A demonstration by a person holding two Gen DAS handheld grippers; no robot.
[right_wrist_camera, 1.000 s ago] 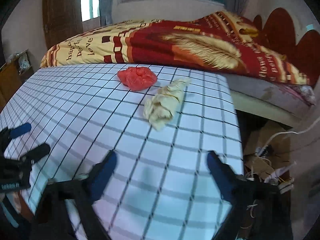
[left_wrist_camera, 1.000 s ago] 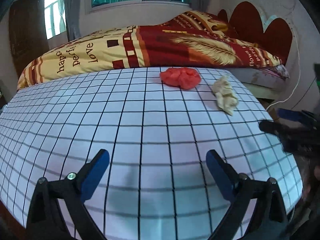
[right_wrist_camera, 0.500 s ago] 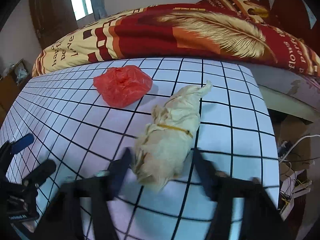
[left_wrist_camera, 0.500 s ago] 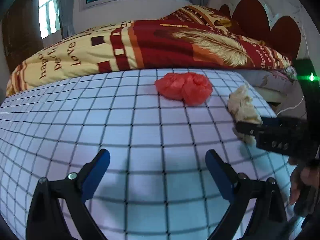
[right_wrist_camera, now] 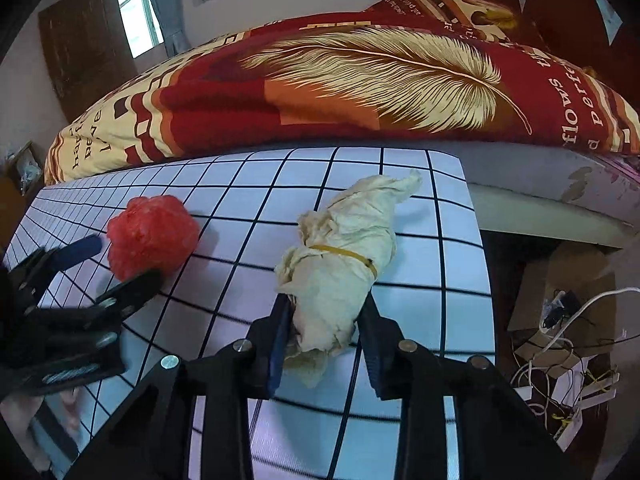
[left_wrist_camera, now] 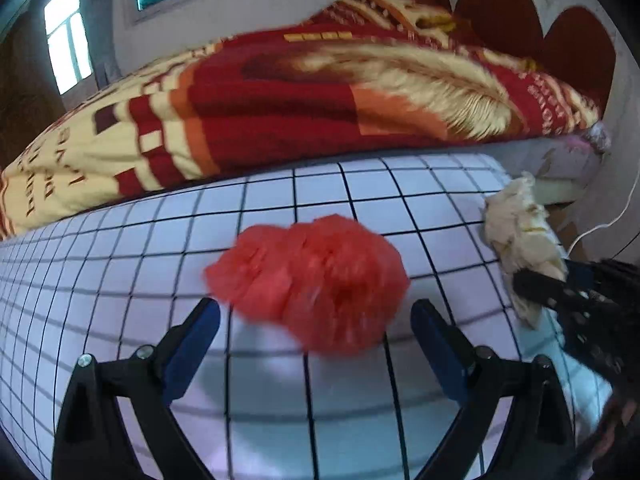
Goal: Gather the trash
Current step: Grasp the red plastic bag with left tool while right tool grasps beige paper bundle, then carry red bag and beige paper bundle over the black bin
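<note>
My right hand-held gripper (right_wrist_camera: pixel 324 328) pinches the cream wrapper bundle (right_wrist_camera: pixel 340 264); my left hand-held gripper (left_wrist_camera: pixel 316 328), wide, straddles the red bag (left_wrist_camera: pixel 308 284), which may slip out, being crumpled.

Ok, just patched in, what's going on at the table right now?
Two pieces of trash lie on the checkered table. The right hand-held gripper has closed its fingers on the near end of the cream paper wad, which is bound by a yellow rubber band and not yet lifted. The left hand-held gripper is open, its fingers either side of the crumpled red plastic bag, not yet gripping.
</note>
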